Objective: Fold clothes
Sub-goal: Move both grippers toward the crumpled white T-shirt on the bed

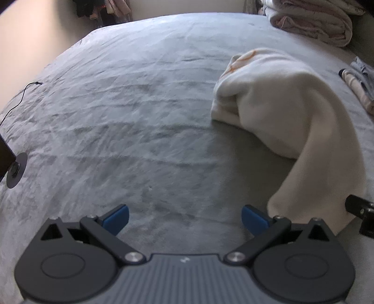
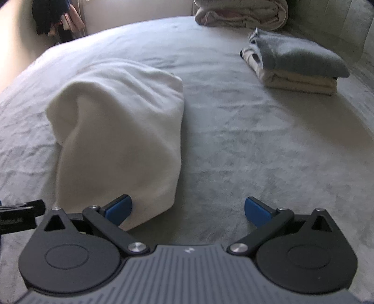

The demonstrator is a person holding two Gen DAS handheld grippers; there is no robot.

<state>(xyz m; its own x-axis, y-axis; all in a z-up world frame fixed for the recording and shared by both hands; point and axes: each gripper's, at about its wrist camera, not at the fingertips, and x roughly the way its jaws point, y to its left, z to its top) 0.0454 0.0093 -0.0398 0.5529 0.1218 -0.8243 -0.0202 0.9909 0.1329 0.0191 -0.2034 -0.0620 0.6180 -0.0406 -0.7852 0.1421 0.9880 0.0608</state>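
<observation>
A cream-white garment (image 1: 292, 112) lies bunched on the grey bedspread, with orange markings near its far end. In the right wrist view the same garment (image 2: 121, 121) spreads from the middle left down to the left blue pad. My left gripper (image 1: 184, 221) is open over bare bedspread, the garment's near edge just right of its right pad. My right gripper (image 2: 188, 211) is open too, its left pad touching or just beside the garment's near corner; nothing lies between the pads.
A stack of folded clothes (image 2: 296, 63), grey on top, sits at the far right of the bed (image 2: 257, 145). A rolled pinkish blanket (image 2: 240, 12) lies at the bed's head. A black cable (image 1: 21, 100) and a round black base (image 1: 16, 171) sit at the left edge.
</observation>
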